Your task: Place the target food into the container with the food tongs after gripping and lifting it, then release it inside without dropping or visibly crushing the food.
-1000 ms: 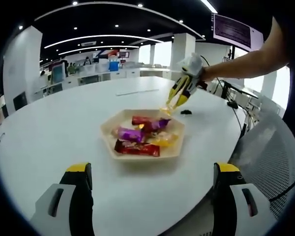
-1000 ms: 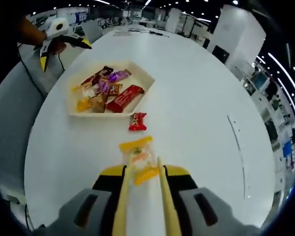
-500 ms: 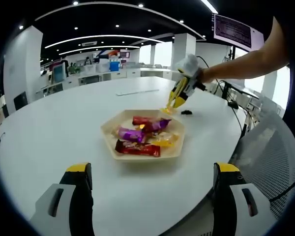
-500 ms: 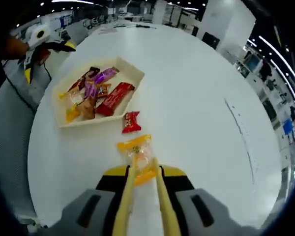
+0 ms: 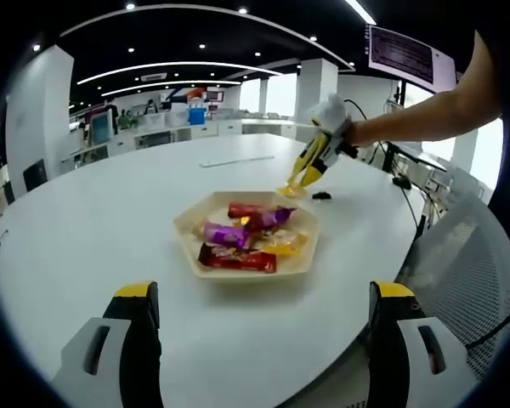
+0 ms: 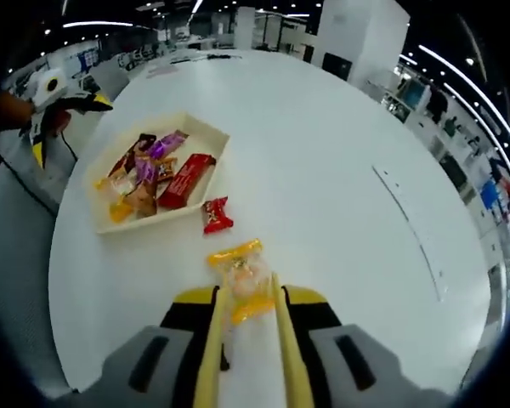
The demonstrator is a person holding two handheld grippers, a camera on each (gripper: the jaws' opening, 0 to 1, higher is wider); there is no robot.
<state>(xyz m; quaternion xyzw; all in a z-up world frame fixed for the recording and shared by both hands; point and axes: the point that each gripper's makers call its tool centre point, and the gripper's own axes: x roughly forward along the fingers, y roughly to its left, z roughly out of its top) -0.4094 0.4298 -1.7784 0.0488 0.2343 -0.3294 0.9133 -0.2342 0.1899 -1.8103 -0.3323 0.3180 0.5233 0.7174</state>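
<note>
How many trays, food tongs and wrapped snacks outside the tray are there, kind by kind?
Tray: 1
Food tongs: 1
Wrapped snacks outside the tray: 2, a red snack and a yellow snack between the tongs
Total: 4

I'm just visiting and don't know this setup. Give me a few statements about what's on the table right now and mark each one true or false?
1. The yellow-wrapped candy sits between the yellow tongs held by the right gripper. True.
2. The small red-wrapped candy lies inside the beige hexagonal tray. False: it lies on the round white table, just outside the tray.
3. The tray is empty. False: it holds several wrapped snacks.
4. The left gripper holds nothing, fingers wide apart. True.
</note>
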